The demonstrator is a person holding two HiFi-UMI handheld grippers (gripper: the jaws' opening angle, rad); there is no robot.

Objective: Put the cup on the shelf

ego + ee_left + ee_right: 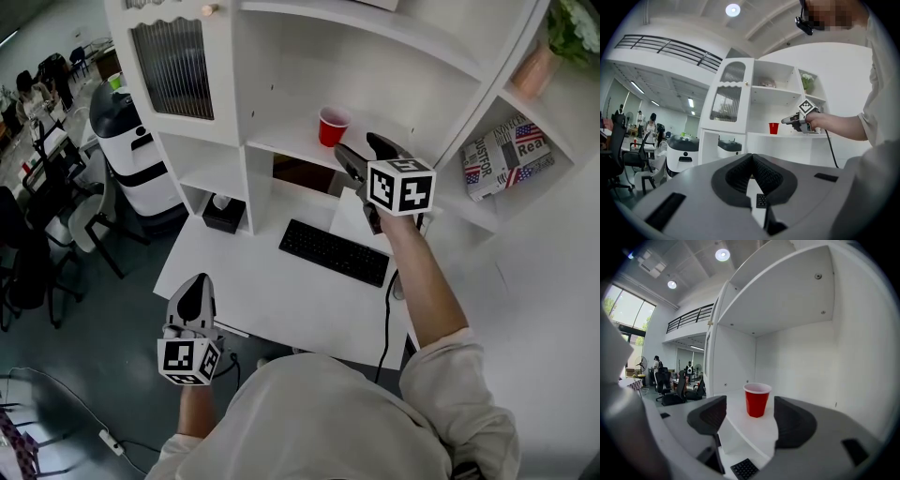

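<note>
Head view: the red cup (333,126) stands upright on the white shelf (286,142) above the worktop (246,286). The right hand-held gripper (364,148) is just beside the cup, at the shelf's front edge, its two jaws spread apart and empty. A black keyboard (334,251) lies on the worktop below it. The left hand-held gripper (195,289) is low at the worktop's near left corner, well apart from the cup, with its jaws together.

Left gripper view: the ribbed pads (740,173) of this hand-held gripper meet at their tips with nothing between them. Far ahead, the cup (774,128) sits on the shelf, and the right hand-held gripper (786,121) points at it from the side without touching it.

Right gripper view: the jaws stand wide apart, one to each side of the picture. The cup (756,400) appears in the gap between them but lies beyond the pads (712,414), clear of both, on the bare shelf board (761,430) inside the white compartment. A corner of the keyboard (744,468) shows beneath the shelf edge.
</note>
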